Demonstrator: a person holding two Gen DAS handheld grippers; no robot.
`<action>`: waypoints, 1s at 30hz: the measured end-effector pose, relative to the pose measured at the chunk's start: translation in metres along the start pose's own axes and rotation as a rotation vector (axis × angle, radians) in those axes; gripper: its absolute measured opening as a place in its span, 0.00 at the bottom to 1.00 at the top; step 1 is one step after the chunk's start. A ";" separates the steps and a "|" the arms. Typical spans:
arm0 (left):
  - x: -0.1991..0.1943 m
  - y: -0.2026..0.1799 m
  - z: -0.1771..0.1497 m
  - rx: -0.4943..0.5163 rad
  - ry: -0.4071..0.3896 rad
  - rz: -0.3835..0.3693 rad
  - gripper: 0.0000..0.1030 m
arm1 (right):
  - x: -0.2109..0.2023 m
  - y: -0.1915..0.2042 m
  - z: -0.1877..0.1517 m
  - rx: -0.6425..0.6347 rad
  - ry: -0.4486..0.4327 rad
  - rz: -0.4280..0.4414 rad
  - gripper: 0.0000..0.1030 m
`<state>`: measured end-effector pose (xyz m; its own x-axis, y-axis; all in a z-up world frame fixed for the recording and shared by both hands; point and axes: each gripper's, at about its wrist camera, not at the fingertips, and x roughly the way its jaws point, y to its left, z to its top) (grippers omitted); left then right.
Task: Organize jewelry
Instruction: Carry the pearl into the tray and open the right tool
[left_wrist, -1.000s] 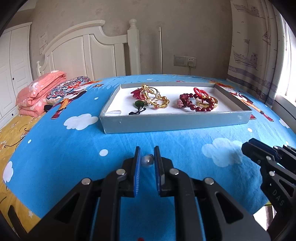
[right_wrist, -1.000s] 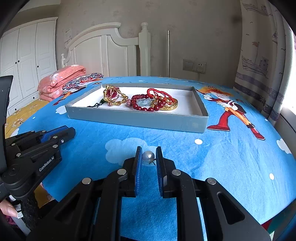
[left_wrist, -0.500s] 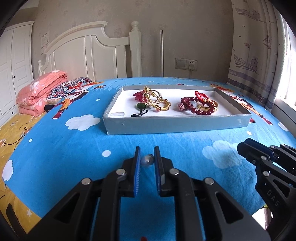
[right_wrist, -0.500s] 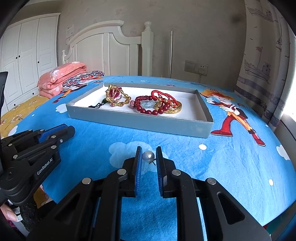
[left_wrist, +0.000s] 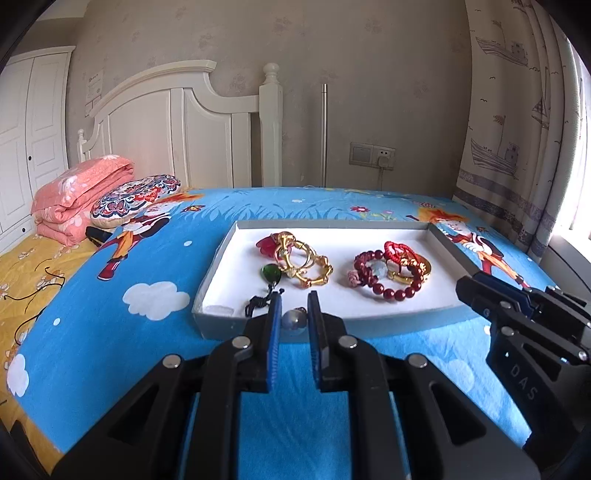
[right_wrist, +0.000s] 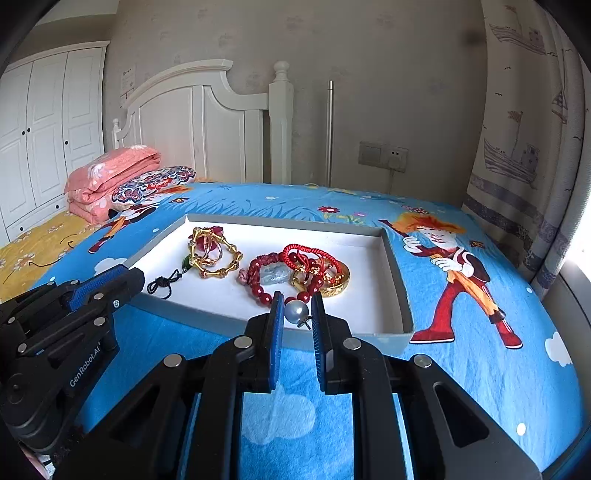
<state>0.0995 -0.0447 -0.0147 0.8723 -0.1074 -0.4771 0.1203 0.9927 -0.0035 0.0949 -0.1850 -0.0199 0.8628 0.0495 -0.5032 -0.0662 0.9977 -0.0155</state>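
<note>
Both grippers are now sitting closer to the tray (left_wrist: 391, 320) than a second ago, its near wall right under their tips; left gripper (left_wrist: 294, 308) is pinching a pearl earring (left_wrist: 293, 318); right gripper (right_wrist: 297, 308) is pinching the other pearl earring (right_wrist: 295, 309); step looks like carrying the pair to the tray; next move likely needs passing over that wall, then releasing onto bare white floor; tray is holding gold bangles (left_wrist: 304, 264), a green pendant (left_wrist: 270, 274), red bead bracelets (left_wrist: 389, 271).

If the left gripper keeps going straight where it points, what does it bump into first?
Probably the near wall of the grey tray. The left gripper holds a pearl earring and points slightly downward at that edge, though depth is hard to judge.
</note>
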 end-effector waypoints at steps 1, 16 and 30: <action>0.003 -0.002 0.005 0.003 -0.003 0.001 0.14 | 0.003 -0.002 0.004 0.004 0.001 -0.001 0.14; 0.073 -0.005 0.062 -0.037 0.106 0.021 0.14 | 0.070 -0.020 0.056 0.060 0.076 -0.002 0.14; 0.110 0.001 0.073 -0.043 0.162 0.059 0.14 | 0.106 -0.025 0.067 0.076 0.140 -0.012 0.15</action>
<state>0.2301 -0.0597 -0.0029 0.7889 -0.0420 -0.6131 0.0477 0.9988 -0.0070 0.2213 -0.2012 -0.0153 0.7848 0.0360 -0.6187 -0.0135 0.9991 0.0410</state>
